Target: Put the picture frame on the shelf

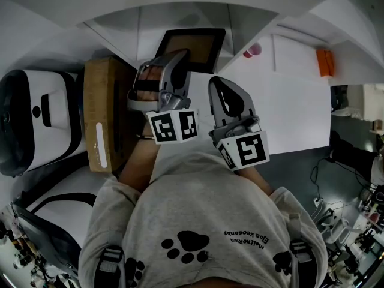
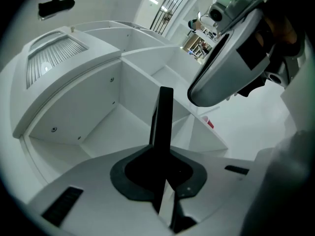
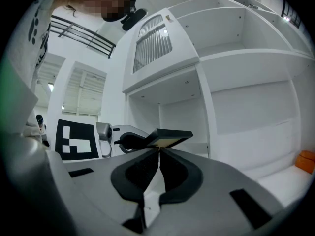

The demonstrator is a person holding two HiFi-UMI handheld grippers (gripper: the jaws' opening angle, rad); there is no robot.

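Observation:
The picture frame (image 1: 195,45), black-rimmed with a brown panel, is held up in front of the white shelf (image 1: 150,26). My left gripper (image 1: 180,56) is shut on its lower left edge. In the left gripper view the frame (image 2: 162,119) shows edge-on as a dark bar clamped between the jaws, with an open shelf compartment (image 2: 98,117) behind it. My right gripper (image 1: 219,84) hovers just right of the frame, shut, with nothing between its jaws. From the right gripper view the frame (image 3: 170,136) floats just past the closed tips (image 3: 158,154), before the shelf (image 3: 246,107).
A brown cardboard box (image 1: 102,110) lies to the left, beside a white and black machine (image 1: 36,119). A pink cup (image 1: 253,50) and an orange object (image 1: 324,62) sit at the back right of the white surface (image 1: 294,107).

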